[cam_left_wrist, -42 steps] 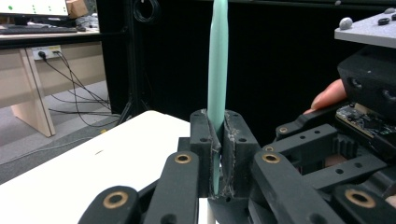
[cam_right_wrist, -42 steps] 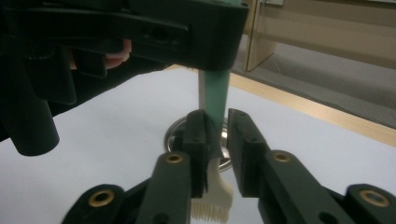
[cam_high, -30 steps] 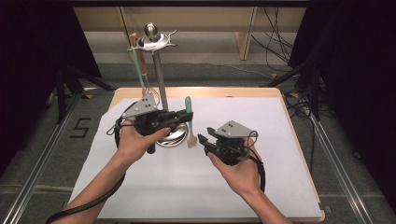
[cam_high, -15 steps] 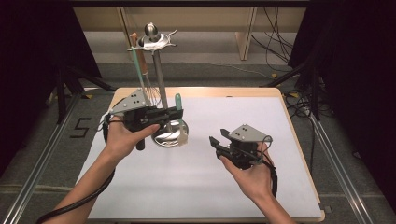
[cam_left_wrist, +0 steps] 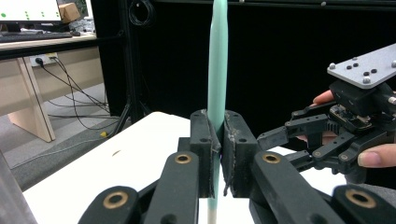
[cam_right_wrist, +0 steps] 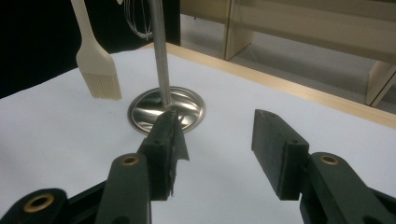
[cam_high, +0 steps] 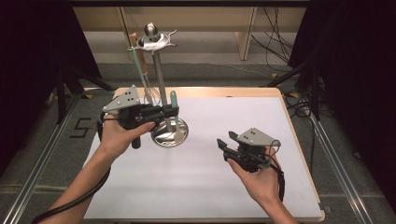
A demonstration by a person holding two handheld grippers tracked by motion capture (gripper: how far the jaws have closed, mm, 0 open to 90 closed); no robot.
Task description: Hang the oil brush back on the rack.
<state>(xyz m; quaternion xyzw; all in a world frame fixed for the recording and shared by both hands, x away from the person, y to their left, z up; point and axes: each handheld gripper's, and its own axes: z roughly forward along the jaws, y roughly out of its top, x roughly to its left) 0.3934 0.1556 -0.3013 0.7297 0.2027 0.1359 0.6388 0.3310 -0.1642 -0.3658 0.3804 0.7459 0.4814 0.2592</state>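
The left claw (cam_high: 173,111) is clenched on the mint-green handle of a silicone brush (cam_left_wrist: 217,70), and the brush is held upright beside the pole of the utensil stand (cam_high: 159,79), near the far-left corner of the table (cam_high: 289,154). In the right gripper view its pale bristle head is seen hanging above the white sheet, just left of the stand's round base (cam_right_wrist: 167,111). The right claw (cam_high: 223,145) is released, its jaws have just been opening and nothing is between them; it is kept over the sheet toward the right edge, approx. mid-depth.

Risks, as judged: the handle is thin and smooth, so it can slip or rotate in the pads if the wrist is tilted. The bristles or handle can be knocked against the pole, and the stand can be tipped. The hook at the top can be missed, as it is small.

Count: 2 claws, 1 stand, 1 brush in grip, 2 utensils hung on the stand, i.e. a whisk (cam_high: 149,91) and one w/ a wooden handle (cam_high: 135,42).
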